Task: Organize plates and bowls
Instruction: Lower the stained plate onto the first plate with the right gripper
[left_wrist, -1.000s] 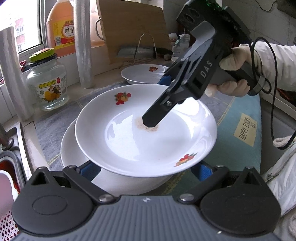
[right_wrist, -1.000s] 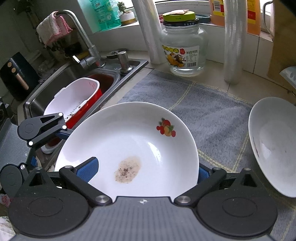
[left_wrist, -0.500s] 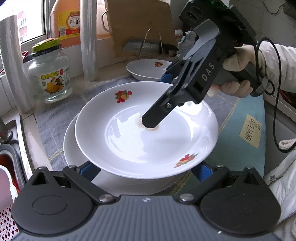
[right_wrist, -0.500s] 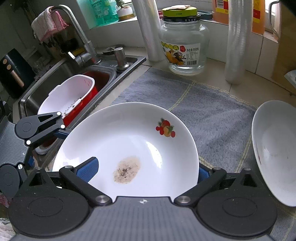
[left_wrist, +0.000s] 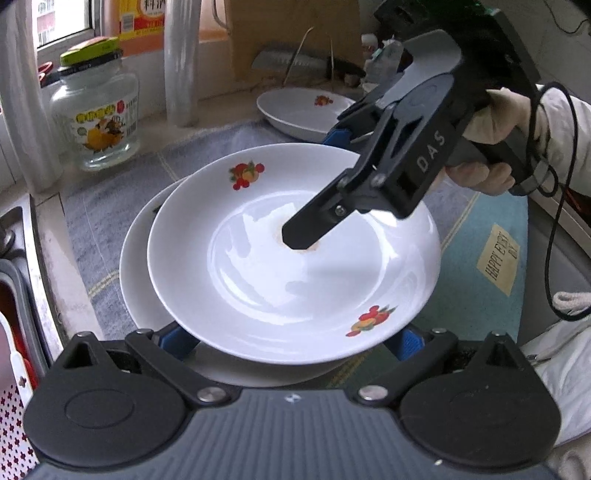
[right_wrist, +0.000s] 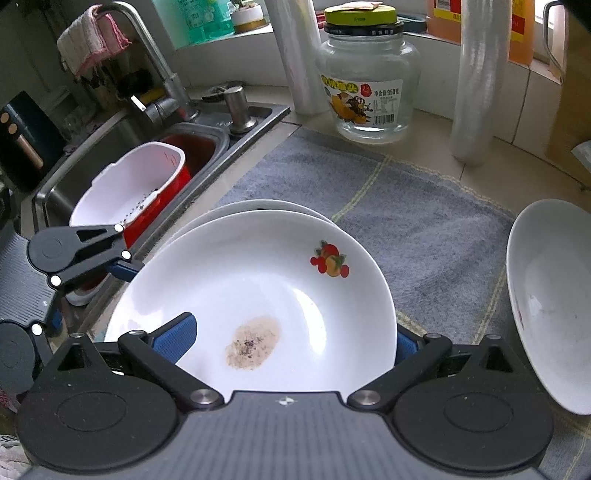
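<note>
Gripping, right side: the right gripper (right_wrist: 291, 332) has its fingers (right_wrist: 173, 339) spread wide, one lying on the inner face of the soiled plate (right_wrist: 258, 280), the other tucked under its rim; it looks clamped on that plate.
Left side: the left gripper (left_wrist: 291, 338) has its fingers (left_wrist: 177, 338) apart, both beneath the near rim; whether they touch it I cannot tell.
Soiled plate: tilted, with a brown smear (right_wrist: 251, 343) in its well, sitting over the lower plate (left_wrist: 136, 266) and offset from it, not nested.
Lower plate: flat on the grey towel (right_wrist: 406, 206), beside the sink (right_wrist: 199, 140).
Third plate: the far plate (left_wrist: 295, 114) lies alone on the towel, well apart from the pair.
Done so far: two plates brought together, I'd judge.
Left to do: settle the top plate square and let go, then bring the far plate over; no bowls are in sight.
</note>
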